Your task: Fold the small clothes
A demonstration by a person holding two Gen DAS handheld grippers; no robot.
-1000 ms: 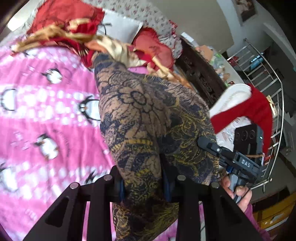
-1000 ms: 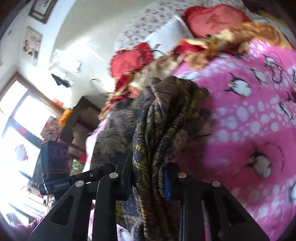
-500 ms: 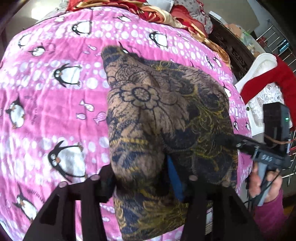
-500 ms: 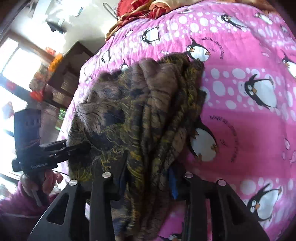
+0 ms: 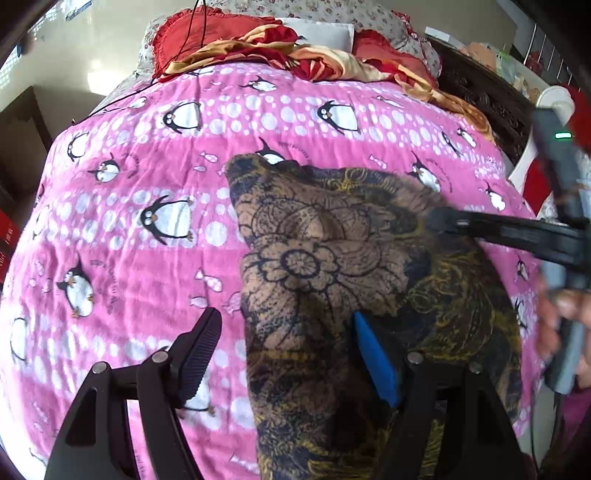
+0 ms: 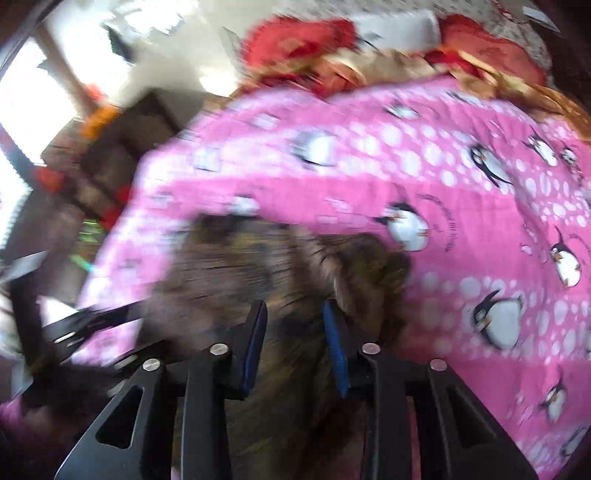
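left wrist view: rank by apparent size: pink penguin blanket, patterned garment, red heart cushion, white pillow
Largest to smallest, as seen in the left wrist view:
1. pink penguin blanket
2. patterned garment, though it lies nearest the camera, which inflates it
3. red heart cushion
4. white pillow, partly covered, so close to the cushion; unsure

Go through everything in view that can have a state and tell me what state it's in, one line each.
Left claw: open, jaws spread wide, cloth lying between them.
Right claw: open, a gap between the pads, view blurred.
Patterned brown garment: lying bunched on the blanket, not flat.
Pink penguin blanket: spread over the bed, lightly creased.
Red and gold fabric: heaped at the far end of the bed.
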